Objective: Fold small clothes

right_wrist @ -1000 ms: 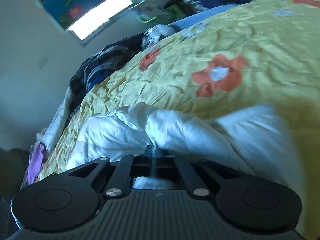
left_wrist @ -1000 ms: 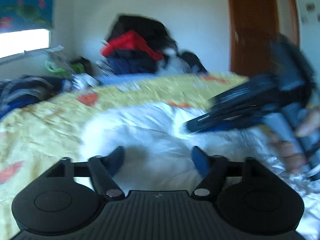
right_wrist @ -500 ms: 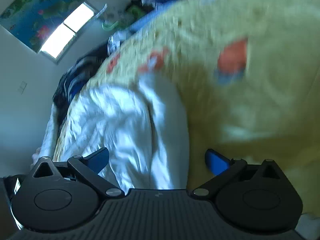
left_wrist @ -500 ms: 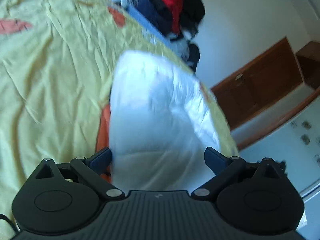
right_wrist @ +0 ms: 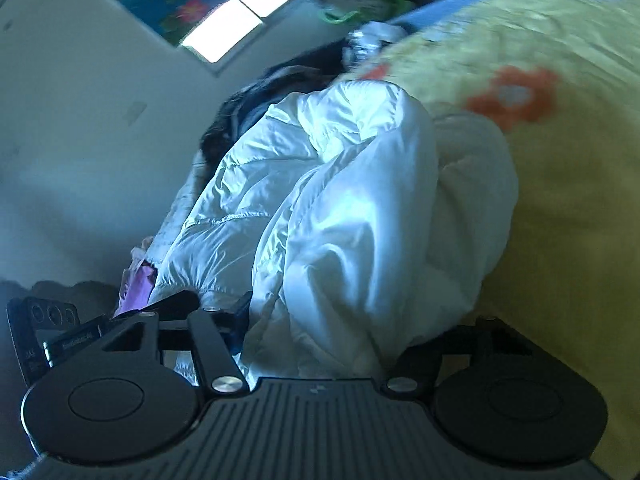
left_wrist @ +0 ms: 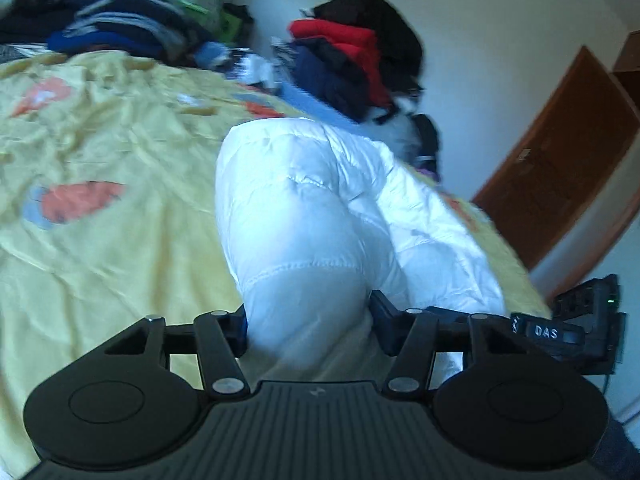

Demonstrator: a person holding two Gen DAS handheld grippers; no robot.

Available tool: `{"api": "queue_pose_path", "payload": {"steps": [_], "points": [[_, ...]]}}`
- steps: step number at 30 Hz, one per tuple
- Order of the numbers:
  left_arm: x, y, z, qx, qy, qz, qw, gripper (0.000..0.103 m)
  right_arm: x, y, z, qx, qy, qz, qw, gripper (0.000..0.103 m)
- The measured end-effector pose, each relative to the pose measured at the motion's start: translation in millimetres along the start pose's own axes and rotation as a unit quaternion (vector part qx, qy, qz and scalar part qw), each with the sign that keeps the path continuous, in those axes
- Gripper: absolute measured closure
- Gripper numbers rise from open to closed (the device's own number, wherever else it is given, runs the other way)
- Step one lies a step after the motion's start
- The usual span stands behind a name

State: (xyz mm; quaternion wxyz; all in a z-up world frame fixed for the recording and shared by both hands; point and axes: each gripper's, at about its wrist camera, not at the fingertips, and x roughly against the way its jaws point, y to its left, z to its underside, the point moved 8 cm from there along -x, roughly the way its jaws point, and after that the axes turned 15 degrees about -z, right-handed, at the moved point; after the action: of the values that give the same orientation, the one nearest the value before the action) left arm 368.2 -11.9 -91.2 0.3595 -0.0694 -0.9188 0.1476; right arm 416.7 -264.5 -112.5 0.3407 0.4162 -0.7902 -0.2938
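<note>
Puffy white quilted jacket, bunched on yellow bedspread; both grippers' jaws closing w/ jacket folds between.

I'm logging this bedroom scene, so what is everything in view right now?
White puffy jacket: one, white, bunched on the bedspread, its near end between both tools' jaws.
Bedspread: one, yellow with orange flowers, covering the bed.
Clothes pile: one, red, black and navy, at the bed's far edge by the wall.
Dark clothes heap: one, blue and grey, far left corner.
Door: one, brown wood, right.
Window: one, bright, under a flowered blue blind.
Left tool: one, black, jaws closing on the jacket.
Right tool: one, black, jaws closing on the jacket.
</note>
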Motion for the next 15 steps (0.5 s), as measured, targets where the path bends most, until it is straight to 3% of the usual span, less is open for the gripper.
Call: {"api": "queue_pose_path", "payload": {"steps": [1,3,5,8,11,13,15], "points": [[-6.4,8.5,0.8,0.005,0.004,-0.009,0.9999,0.042,-8.5,-2.3,0.8,0.003,0.007,0.008,1.0,0.04],[-14.8,20.4,7.1,0.021,0.002,-0.02,0.9996,0.02,-19.6,-13.6,2.0,-0.021,0.006,0.014,1.0,0.03],[-4.8,26.4,10.6,0.025,-0.019,-0.039,0.9988,0.013,-16.5,-16.3,5.2,-0.044,0.002,0.006,0.999,0.021],[25.9,30.3,9.5,0.024,-0.061,-0.059,0.9962,0.013,8.7,-14.4,8.8,-0.057,-0.012,0.018,0.998,0.016],[68.6,33.6,-1.7,0.009,-0.133,-0.093,0.9867,0.013,55.9,-4.5,-1.8,-0.053,-0.086,0.04,0.994,0.016],[84.0,19.5,-5.8,-0.026,-0.156,-0.114,0.9808,0.013,85.6,17.4,-14.5,-0.013,-0.147,0.059,0.987,0.018],[82.8,-3.8,-9.7,-0.07,-0.169,-0.117,0.9762,0.013,86.5,50.6,-27.6,0.03,-0.166,0.035,0.985,0.016]]}}
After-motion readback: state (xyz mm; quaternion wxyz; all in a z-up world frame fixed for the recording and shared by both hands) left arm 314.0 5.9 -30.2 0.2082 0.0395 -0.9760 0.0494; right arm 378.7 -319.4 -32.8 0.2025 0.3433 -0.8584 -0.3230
